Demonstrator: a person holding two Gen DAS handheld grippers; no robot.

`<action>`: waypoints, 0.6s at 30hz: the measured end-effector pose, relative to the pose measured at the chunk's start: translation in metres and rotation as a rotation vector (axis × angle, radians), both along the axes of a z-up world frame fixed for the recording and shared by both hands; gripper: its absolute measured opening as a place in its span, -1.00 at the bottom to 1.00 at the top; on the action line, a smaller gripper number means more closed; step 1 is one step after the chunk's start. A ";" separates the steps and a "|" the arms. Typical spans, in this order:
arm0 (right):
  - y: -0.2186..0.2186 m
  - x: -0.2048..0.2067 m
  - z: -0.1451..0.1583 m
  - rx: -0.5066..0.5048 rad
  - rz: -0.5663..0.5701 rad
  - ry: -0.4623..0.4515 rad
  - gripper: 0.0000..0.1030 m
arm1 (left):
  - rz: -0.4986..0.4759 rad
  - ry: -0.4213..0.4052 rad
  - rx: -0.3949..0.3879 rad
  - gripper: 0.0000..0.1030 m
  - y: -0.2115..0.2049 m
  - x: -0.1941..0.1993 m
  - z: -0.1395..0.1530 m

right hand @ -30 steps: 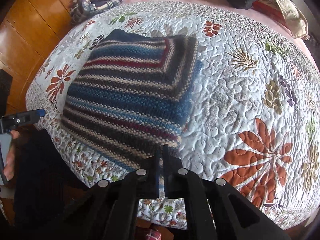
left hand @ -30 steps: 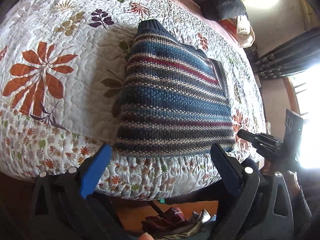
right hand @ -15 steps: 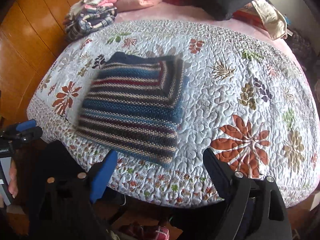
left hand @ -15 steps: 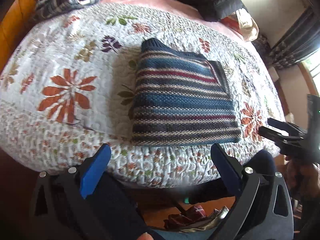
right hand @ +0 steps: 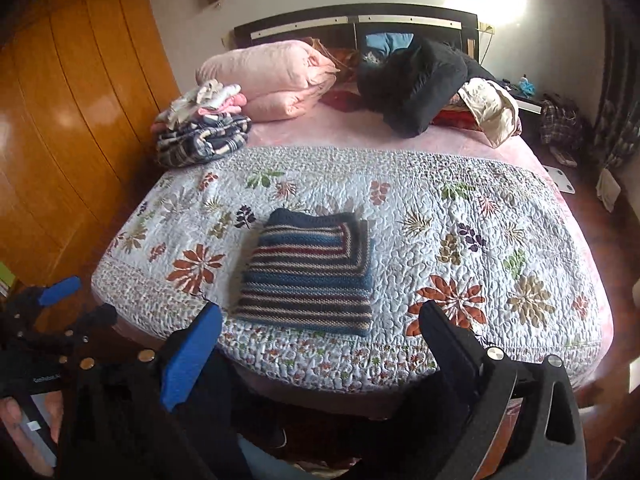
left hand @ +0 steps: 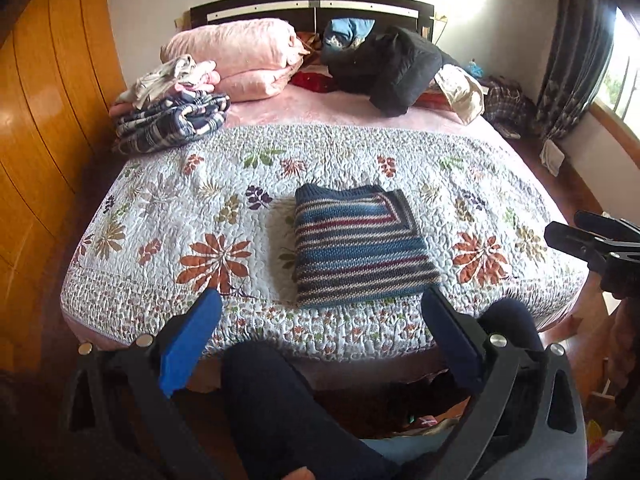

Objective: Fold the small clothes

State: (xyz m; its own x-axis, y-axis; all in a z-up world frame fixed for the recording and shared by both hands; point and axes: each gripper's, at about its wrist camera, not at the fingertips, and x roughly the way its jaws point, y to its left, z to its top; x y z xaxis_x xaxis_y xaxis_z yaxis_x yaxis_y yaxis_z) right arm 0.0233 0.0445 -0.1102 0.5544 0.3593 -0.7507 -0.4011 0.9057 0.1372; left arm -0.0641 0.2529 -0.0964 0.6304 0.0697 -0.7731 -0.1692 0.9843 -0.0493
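Facing the bed, we hold the left gripper (left hand: 320, 336) and right gripper (right hand: 320, 344) spread wide, empty; the folded striped sweater (left hand: 360, 248) lies ahead on the floral quilt (left hand: 168, 216), long axis running away, equally near both.

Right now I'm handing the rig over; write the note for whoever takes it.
Left tongs: open, empty, held back off the foot of the bed.
Right tongs: open, empty, also back.
Striped sweater: folded into a neat rectangle on the floral quilt, near its front edge. Nothing touches it.
Done: this sweater.
Left: the heap of small clothes by the pink pillows looks unfolded; probably fetch one next.
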 end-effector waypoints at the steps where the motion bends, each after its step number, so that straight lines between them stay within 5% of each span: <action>1: 0.002 -0.004 0.008 -0.020 0.002 -0.008 0.92 | -0.008 -0.006 -0.030 0.93 0.000 -0.003 0.008; 4: 0.010 -0.020 0.029 -0.107 -0.001 -0.067 0.92 | -0.018 -0.015 -0.046 0.93 -0.008 -0.013 0.026; 9: 0.009 -0.042 0.051 -0.083 -0.017 -0.115 0.92 | -0.029 -0.010 -0.002 0.93 -0.024 -0.023 0.042; 18: 0.011 -0.042 0.045 -0.123 -0.034 -0.123 0.92 | -0.005 -0.019 -0.023 0.93 -0.022 -0.027 0.043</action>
